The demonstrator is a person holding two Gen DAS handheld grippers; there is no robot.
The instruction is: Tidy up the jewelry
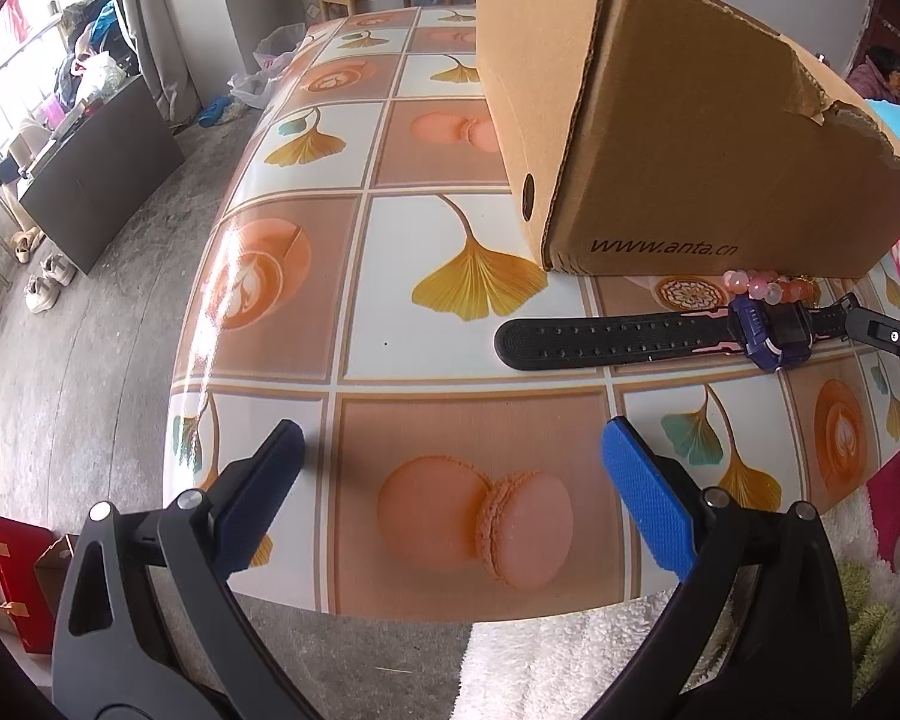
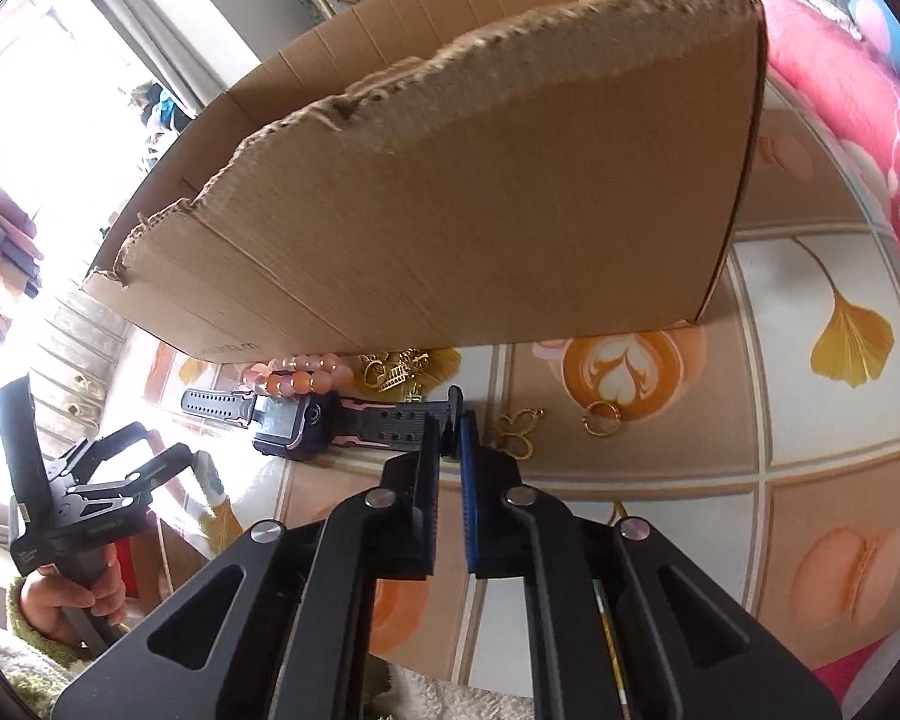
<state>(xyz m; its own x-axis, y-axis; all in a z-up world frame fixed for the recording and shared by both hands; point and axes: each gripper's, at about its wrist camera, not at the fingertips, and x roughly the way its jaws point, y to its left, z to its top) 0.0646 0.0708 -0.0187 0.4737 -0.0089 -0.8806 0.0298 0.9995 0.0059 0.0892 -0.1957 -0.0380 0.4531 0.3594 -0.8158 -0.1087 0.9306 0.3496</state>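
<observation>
Right gripper [image 2: 449, 420] clamped on watch [image 2: 306, 420] strap end beside cardboard box [image 2: 450, 210]; left gripper [image 1: 450, 450] spread wide, empty, above table [image 1: 354, 282].

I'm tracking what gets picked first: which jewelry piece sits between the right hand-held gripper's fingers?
The black watch: the right hand-held gripper is shut on its strap end. The pink bead bracelet and gold ring lie free.

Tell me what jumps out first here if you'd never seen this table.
The big torn brown cardboard box dominates the middle of the patterned table. In front of it lies a black-strapped purple watch beside a pink bead bracelet and gold trinkets. The right gripper is shut on the watch's strap end.
</observation>
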